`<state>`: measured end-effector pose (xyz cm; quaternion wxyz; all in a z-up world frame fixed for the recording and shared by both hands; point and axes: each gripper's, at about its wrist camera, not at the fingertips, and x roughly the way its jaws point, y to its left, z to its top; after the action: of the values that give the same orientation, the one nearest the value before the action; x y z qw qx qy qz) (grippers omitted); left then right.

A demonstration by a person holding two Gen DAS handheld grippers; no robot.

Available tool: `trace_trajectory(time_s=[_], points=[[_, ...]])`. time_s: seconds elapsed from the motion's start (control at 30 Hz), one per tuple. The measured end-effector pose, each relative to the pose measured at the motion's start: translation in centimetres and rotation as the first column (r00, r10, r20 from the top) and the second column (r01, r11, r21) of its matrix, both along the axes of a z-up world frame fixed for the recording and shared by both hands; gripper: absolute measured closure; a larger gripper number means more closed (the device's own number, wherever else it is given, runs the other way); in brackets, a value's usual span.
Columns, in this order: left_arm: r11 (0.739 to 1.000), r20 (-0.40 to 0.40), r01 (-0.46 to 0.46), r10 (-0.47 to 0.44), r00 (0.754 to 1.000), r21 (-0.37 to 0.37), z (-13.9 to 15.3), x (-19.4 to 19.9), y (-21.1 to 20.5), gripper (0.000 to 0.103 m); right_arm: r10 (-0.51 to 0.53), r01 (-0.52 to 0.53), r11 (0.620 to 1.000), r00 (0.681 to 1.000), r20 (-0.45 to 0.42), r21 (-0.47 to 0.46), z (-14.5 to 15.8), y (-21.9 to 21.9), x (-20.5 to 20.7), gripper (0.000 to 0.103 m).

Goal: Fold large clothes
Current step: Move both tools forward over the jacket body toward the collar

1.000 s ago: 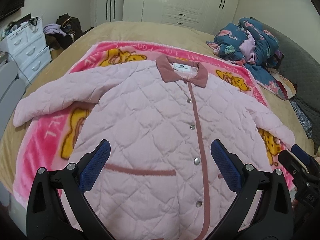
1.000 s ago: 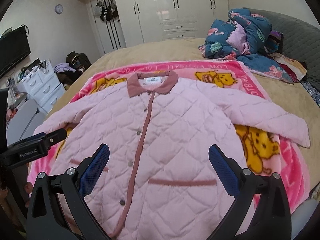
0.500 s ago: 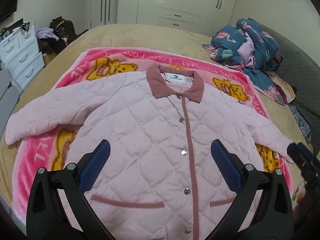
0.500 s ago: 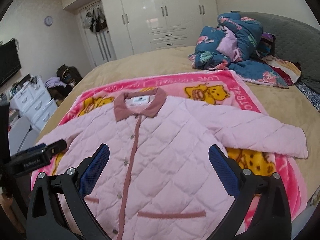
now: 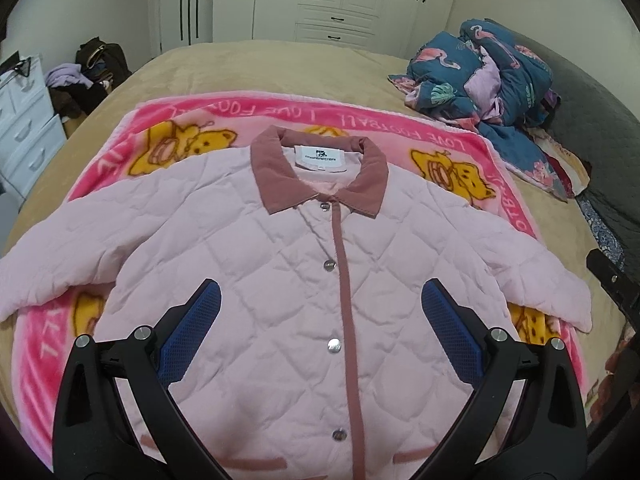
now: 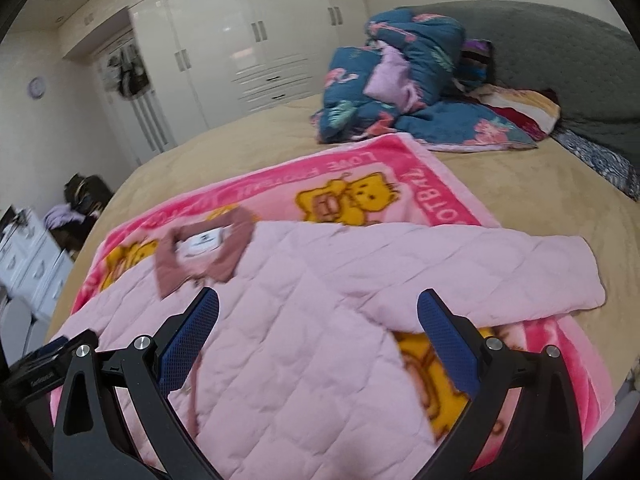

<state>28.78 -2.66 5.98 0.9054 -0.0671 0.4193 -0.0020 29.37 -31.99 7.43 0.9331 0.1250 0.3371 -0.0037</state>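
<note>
You are looking at a pink quilted jacket lying flat, front up and buttoned, on a pink blanket on the bed, both sleeves spread out. Your left tongs and right tongs are hovering wide open above it, holding nothing. It is likely soft, puffy and springy, so you are best pinching the right sleeve at its cuff, biting through both layers.
</note>
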Motion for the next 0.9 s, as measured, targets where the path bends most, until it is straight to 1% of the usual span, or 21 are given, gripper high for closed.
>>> trace_trajectory(time_s=[0.2,0.3,0.43,0.47,0.57,0.77,0.9], points=[[1.000,-0.018,0.007,-0.007,1.000,-0.027,-1.1,2.5,-1.4,0.009,-0.102,0.103,0.995,0.995,-0.016,0.010,-1.7,-3.9,1.7,0.004],[1.000,-0.027,0.015,-0.015,1.000,-0.005,-1.8,3.5,-2.5,0.009,-0.156,0.157,0.988,0.987,-0.037,0.006,-3.1,-5.8,2.2,0.004],[0.999,-0.054,0.034,-0.033,0.998,0.006,-3.0,4.7,-3.9,0.009,-0.216,0.220,0.975,0.972,-0.092,0.033,-5.6,-8.7,2.8,0.004],[0.999,-0.058,0.040,-0.040,0.997,0.000,-3.4,5.0,-4.2,0.009,-0.229,0.234,0.971,0.968,-0.103,0.041,-6.1,-9.3,3.0,0.004],[0.999,-0.074,0.045,-0.045,0.996,0.011,-4.3,5.7,-5.0,0.009,-0.260,0.269,0.961,0.957,-0.128,0.060,-7.3,-10.9,3.3,0.004],[0.998,-0.107,0.047,-0.043,0.993,0.030,-6.0,6.9,-6.4,0.009,-0.325,0.342,0.935,0.932,-0.159,0.094,-8.9,-13.8,3.3,0.004],[0.998,-0.126,0.055,-0.051,0.991,0.025,-7.1,7.6,-7.4,0.009,-0.361,0.384,0.916,0.915,-0.179,0.119,-9.9,-15.5,3.1,0.004]])
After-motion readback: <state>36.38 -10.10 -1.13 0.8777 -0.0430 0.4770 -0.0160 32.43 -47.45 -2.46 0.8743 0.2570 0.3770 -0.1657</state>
